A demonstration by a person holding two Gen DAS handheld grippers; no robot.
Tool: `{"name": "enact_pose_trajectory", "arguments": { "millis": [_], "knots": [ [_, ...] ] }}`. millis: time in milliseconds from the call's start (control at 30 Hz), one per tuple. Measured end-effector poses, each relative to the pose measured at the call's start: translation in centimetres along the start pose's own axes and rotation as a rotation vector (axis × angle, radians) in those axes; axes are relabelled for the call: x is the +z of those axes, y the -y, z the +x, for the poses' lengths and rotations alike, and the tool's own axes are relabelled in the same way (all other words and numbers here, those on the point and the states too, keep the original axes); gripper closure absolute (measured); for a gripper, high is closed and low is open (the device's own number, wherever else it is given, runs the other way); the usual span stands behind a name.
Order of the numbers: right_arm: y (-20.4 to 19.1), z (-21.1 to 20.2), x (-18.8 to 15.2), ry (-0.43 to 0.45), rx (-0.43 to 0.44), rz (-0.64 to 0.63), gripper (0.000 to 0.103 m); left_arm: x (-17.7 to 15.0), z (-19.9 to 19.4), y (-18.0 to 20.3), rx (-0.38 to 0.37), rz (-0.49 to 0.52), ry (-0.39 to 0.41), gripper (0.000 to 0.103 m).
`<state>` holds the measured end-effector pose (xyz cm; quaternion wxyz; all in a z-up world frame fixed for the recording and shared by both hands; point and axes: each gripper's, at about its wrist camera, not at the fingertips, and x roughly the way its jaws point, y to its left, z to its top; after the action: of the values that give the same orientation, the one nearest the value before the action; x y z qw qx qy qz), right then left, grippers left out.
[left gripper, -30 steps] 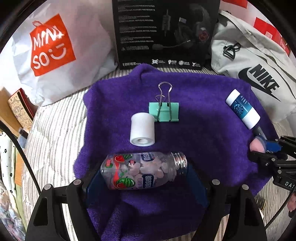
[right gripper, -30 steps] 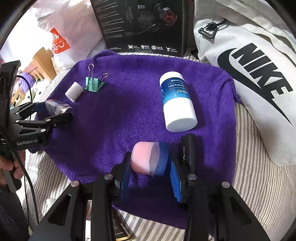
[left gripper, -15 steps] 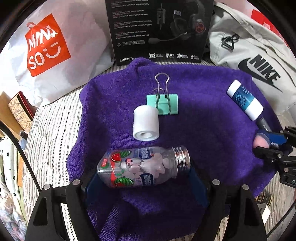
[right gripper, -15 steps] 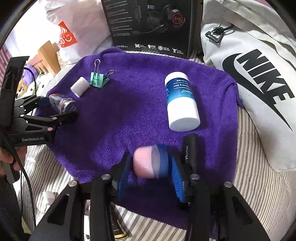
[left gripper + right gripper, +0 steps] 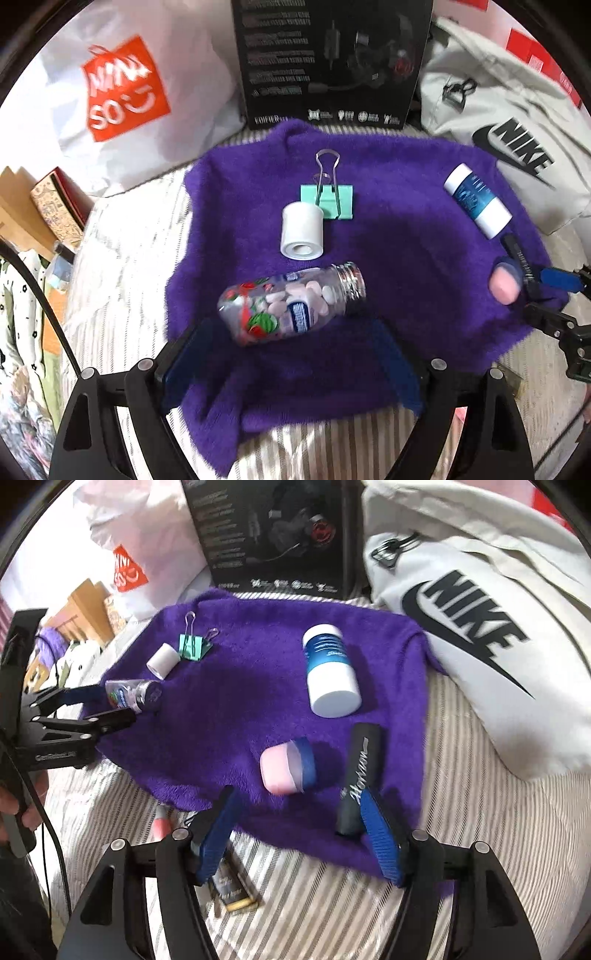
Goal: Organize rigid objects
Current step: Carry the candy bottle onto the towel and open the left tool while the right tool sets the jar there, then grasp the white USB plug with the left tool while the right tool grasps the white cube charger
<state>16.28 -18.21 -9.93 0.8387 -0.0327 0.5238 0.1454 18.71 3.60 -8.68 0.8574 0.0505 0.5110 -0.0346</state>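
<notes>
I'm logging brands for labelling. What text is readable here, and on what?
"MINISO": orange panel on white plastic bag.
"NIKE": grey fabric bag.
"EDIFIER": black headset box; its other print too small.
"GenRobot.AI": left hand-held gripper, blurred.
Script on black tube: unclear.
Candy bottle and blue-white bottle labels: unreadable.

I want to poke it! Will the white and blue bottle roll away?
Probably, a little. The white and blue bottle looks round and lies on its side, so a sideways push might roll it. The fuzzy purple towel would likely slow it. It looks stiff, not squishy.
</notes>
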Motion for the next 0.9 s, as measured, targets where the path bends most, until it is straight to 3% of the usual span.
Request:
{"name": "enact_pose_trajectory", "arguments": {
  "millis": [133,333,567,833,900],
  "knots": [
    [1.0,-1.9,-1.5,0.028,0.016,0.064,0.035,-1.4,-2.7,-0.4,-0.015,-0.009,0.041,0.014],
    [1.7,-4.9,-4.9,0.062,0.002,0.135,0.034,-5.6,-4.9,0.9,-0.11,0.054,0.053,0.014],
    [2.1,-6.7,-10.4,0.045,-0.005,0.217,0.034,-10.5,-5.5,4.5,-0.108,0.188,0.065,0.014],
    [1.7,-7.5,-15.2,0.019,-0.006,0.256,0.034,-13.1,-5.3,6.6,-0.119,0.282,0.059,0.014],
    [1.7,-7.6,-15.7,0.014,-0.007,0.264,0.034,-13.3,-5.2,6.8,-0.12,0.294,0.056,0.022]
  ]
}}
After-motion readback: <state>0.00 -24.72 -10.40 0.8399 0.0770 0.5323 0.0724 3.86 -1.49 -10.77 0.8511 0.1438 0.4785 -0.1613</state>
